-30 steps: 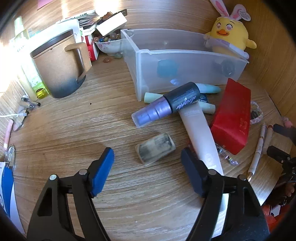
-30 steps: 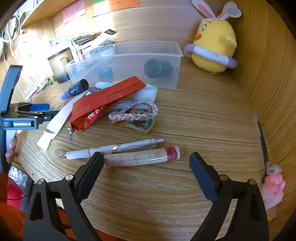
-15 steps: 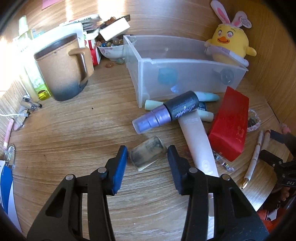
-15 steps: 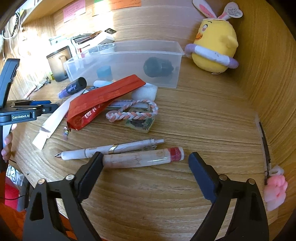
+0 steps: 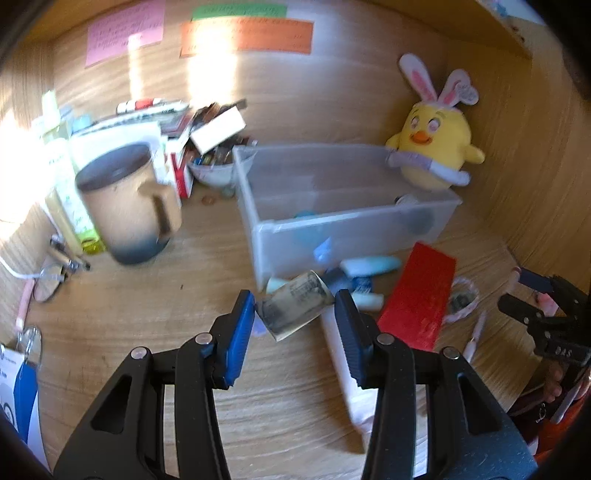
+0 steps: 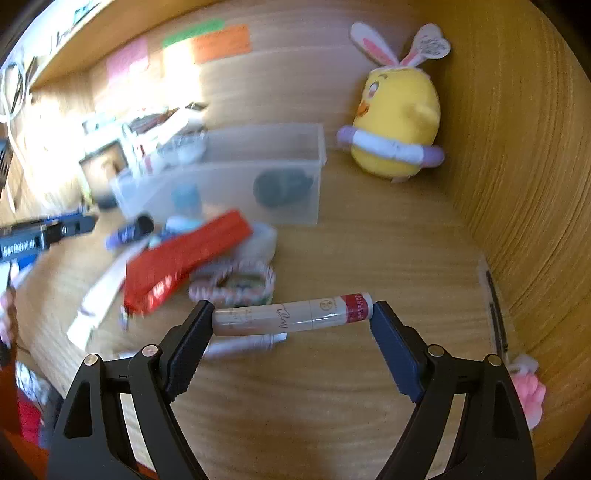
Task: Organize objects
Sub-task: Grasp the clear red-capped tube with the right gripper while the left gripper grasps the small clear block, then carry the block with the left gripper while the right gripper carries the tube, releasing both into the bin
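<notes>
Wooden desk (image 5: 122, 295): mug (image 5: 127, 206), plush chick (image 5: 434, 146) flank clear bin (image 5: 332, 225).

A small clear smudged case (image 5: 297, 304) sits tilted between blue pads, above the wooden desk (image 5: 147, 295), just before the translucent bin (image 5: 343, 206). A slim beige tube with a red end (image 6: 291, 314) lies crosswise, pinched end to end.

Motion-blurred mug (image 5: 127, 206) and sticky-note writing (image 5: 245, 35); dark object (image 6: 282, 186) indistinct behind frosted bin (image 6: 236, 192) wall.
</notes>
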`<control>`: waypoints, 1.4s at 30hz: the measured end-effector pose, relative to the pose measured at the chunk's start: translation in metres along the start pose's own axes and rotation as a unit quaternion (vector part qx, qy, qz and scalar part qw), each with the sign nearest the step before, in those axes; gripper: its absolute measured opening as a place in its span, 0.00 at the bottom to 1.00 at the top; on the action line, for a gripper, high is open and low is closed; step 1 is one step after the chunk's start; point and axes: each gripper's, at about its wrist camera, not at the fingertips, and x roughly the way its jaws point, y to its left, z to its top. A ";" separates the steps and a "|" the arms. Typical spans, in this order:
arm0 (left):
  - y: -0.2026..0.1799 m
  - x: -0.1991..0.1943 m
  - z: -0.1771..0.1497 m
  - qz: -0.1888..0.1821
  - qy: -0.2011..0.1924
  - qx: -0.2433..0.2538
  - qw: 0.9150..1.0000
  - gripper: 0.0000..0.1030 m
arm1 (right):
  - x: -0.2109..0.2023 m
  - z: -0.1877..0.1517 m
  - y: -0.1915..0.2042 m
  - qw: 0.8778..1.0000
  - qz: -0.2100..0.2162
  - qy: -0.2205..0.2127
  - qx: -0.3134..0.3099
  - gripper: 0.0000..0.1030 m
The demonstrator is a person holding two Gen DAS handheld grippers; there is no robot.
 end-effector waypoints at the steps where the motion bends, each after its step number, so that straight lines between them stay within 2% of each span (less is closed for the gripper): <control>1: -0.002 -0.001 0.002 -0.002 -0.005 0.001 1.000 0.43 | -0.001 0.004 -0.002 1.000 0.002 -0.005 0.004 0.81; 12: -0.017 -0.001 0.032 -0.024 -0.039 -0.001 0.999 0.43 | 0.009 0.061 0.007 0.999 0.017 -0.049 -0.005 0.81; 21: -0.016 0.012 0.057 -0.017 -0.042 0.003 0.999 0.43 | 0.029 0.107 0.025 0.997 0.040 -0.053 -0.030 0.81; 24: -0.014 0.022 0.066 -0.008 -0.036 0.008 0.999 0.43 | 0.037 0.121 0.032 0.997 0.042 -0.052 -0.041 0.81; 31: -0.005 0.049 0.081 -0.017 -0.001 0.001 1.000 0.43 | 0.059 0.145 0.042 0.997 0.033 -0.042 -0.058 0.81; 42: 0.000 0.080 0.087 -0.029 0.041 0.005 0.999 0.43 | 0.114 0.150 0.056 0.996 0.039 0.025 -0.081 0.81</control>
